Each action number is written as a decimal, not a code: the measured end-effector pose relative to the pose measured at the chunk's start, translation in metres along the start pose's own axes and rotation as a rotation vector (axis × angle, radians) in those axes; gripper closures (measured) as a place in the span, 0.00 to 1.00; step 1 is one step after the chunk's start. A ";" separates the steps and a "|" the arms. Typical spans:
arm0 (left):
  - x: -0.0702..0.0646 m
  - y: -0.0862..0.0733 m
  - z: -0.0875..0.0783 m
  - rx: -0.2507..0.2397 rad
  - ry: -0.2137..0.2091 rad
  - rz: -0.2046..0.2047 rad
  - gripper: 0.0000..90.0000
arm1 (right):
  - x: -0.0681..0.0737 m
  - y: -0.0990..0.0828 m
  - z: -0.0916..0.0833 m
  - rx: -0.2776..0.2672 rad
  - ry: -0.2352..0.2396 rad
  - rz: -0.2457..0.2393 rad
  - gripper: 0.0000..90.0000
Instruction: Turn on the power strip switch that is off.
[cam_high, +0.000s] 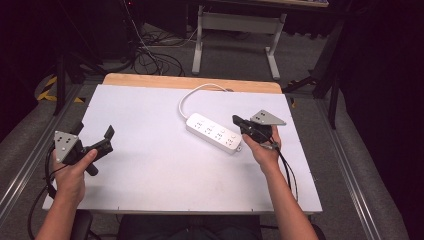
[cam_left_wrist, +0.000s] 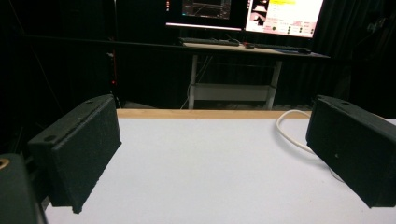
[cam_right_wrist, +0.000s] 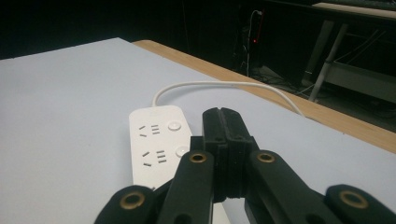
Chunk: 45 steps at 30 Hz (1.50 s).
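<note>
Lying in the middle of the table (cam_high: 150, 165), the white power strip (cam_high: 214, 132) could slide away if the right gripper (cam_high: 240, 122), its jaws pressed together just beside it, bumps it, while the left gripper (cam_high: 97, 140) waits wide open, well apart.

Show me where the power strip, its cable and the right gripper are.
power strip (cam_high: 214, 132), high view, middle of its top face
cable (cam_high: 192, 94), high view, top of its loop
right gripper (cam_high: 235, 119), high view, shut jaw tips

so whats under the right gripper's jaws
The near end of the white power strip lies under the shut right gripper, sockets and round buttons showing beside it. The part beneath the gripper is covered.
</note>
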<state>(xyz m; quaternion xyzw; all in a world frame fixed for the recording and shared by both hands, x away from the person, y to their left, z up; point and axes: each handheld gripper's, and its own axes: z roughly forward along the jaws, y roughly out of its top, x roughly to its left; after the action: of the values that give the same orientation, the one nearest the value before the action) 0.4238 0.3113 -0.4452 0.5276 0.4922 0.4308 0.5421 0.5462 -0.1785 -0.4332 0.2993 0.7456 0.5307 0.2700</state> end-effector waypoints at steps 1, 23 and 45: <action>0.000 0.000 0.000 0.000 0.000 0.000 0.04 | 0.000 0.000 0.000 0.004 -0.001 0.001 1.00; 0.001 0.000 -0.001 0.002 -0.002 0.002 0.05 | 0.005 -0.012 0.035 0.186 0.054 0.002 1.00; 0.002 -0.001 -0.003 0.005 0.004 0.001 0.05 | 0.000 -0.021 0.055 0.294 0.075 0.028 1.00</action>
<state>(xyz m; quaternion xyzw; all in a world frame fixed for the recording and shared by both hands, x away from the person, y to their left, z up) 0.4209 0.3139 -0.4459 0.5283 0.4942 0.4308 0.5394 0.5824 -0.1487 -0.4689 0.3261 0.8205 0.4303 0.1877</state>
